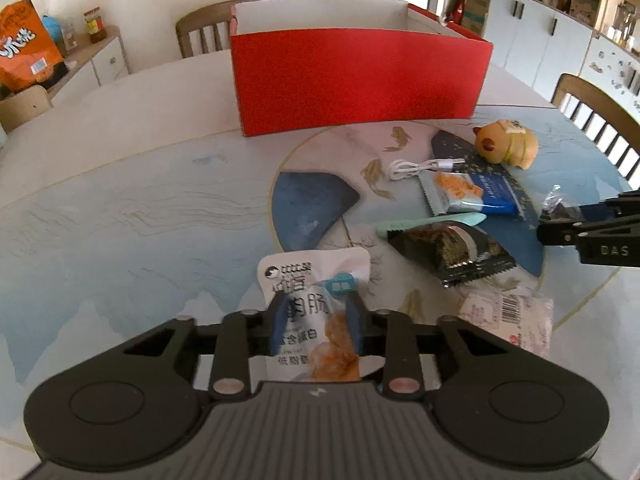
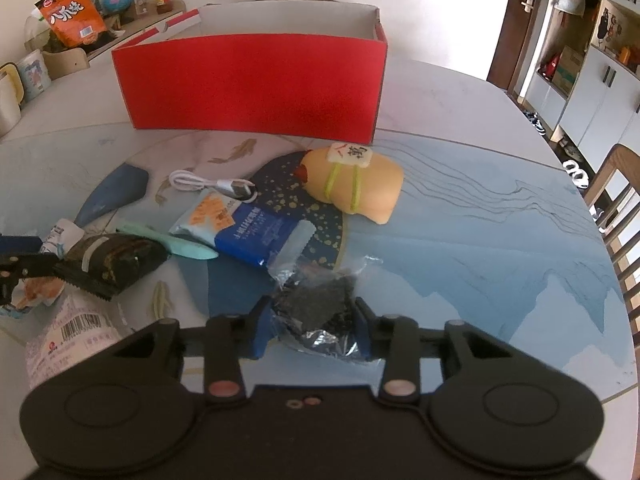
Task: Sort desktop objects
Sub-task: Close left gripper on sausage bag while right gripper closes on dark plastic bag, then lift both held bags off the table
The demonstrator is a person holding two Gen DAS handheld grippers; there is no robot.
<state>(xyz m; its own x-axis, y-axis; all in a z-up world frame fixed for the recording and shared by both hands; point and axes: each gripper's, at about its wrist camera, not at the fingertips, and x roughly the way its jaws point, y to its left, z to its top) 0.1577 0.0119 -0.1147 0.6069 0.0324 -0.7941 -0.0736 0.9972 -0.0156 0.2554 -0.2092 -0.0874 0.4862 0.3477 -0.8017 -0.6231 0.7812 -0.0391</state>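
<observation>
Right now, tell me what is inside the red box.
Only the white inner walls near the top of the red box show. Its red front wall hides the floor and anything lying in it, from both wrist views.

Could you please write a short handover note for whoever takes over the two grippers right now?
Left gripper: shut on the white snack pouch, at table level.
Right gripper: shut on the clear packet of dark bits, also low.
Red box: behind the pile; its inside is not visible.
Left on the table: yellow toy, white cable, blue snack packet, dark wrapped snack, barcoded bag, mint green item.
</observation>
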